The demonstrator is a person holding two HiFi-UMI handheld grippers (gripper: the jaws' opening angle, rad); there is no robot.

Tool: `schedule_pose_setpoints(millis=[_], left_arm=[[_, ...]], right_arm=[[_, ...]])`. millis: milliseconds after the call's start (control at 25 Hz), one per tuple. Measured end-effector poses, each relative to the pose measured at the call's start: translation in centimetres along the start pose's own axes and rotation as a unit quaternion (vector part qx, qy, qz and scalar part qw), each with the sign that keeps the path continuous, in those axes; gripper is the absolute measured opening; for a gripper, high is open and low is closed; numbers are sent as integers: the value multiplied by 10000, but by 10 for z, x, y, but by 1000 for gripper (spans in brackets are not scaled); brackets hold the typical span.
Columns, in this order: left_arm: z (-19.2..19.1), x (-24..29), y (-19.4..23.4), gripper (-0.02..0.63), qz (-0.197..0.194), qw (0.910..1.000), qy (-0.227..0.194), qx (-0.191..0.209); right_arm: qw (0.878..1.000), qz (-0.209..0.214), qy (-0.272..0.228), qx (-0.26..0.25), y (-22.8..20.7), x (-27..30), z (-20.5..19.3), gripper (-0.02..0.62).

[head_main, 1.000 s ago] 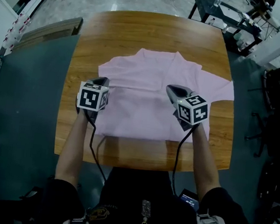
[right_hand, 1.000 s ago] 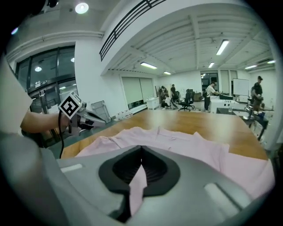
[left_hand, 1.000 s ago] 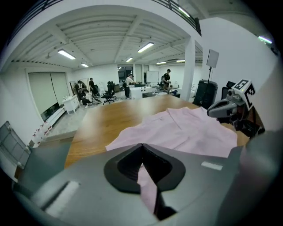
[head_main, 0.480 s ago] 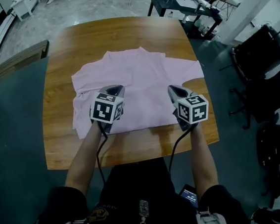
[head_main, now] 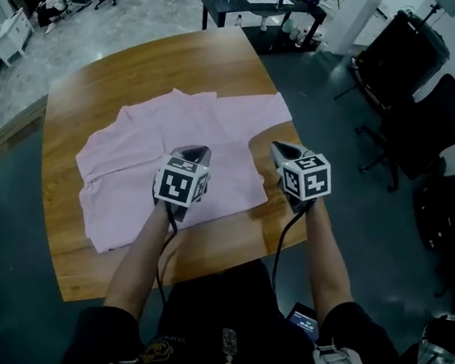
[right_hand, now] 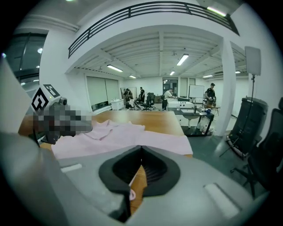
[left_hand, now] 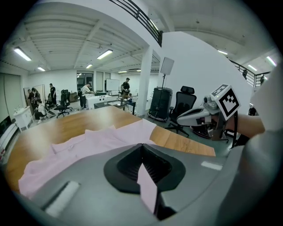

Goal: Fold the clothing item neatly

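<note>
The pink shirt (head_main: pixel 146 148) lies rumpled across the middle of the surface (head_main: pixel 100 83); the left tongs (head_main: pixel 192 149) are clamped on a strip of its cloth, the right tongs (head_main: pixel 281 150) on a mere sliver near the near edge; I reckon that sliver could slip out under any pull, leaving the fold crooked.

Left gripper (left_hand: pixel 142 148) has its jaws together, with a strip of the pink shirt (left_hand: pixel 88 143) pinched between them. The rest of the shirt lies rumpled on the wooden table (left_hand: pixel 57 126), spreading left and far from the jaws. The right gripper (left_hand: pixel 180 119) is at the right above the table's edge, its marker cube (left_hand: pixel 227 99) facing the camera. A black office chair (left_hand: pixel 185 100) stands beyond the table. People (left_hand: pixel 88 90) are far back, small.
</note>
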State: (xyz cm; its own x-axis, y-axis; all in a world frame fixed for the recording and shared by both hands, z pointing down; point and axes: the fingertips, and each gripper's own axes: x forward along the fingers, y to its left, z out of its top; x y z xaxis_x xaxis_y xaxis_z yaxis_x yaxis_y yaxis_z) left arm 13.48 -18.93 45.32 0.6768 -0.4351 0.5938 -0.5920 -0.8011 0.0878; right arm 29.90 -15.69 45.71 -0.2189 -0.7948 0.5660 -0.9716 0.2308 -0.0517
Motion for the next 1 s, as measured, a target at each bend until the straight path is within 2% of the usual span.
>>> schedule_pose_setpoints(millis=[320,680,880,1000], left_arm=[[34,102,-40,8,129,9988,466,128],[49,192,-66,8,46,9938,1075,275],[46,217,-61,8,103,9912,1299,245],[41,224,-55,8,158,9899,1394,184]], right_arm=[[9998,7,199,50,-116,17,-23,2],[9994,5,297,173,-204,64,-44,3],[9957,419,396,727,-219,104,-54,8],[9902,515,409,1231,-228,125,-60,18]])
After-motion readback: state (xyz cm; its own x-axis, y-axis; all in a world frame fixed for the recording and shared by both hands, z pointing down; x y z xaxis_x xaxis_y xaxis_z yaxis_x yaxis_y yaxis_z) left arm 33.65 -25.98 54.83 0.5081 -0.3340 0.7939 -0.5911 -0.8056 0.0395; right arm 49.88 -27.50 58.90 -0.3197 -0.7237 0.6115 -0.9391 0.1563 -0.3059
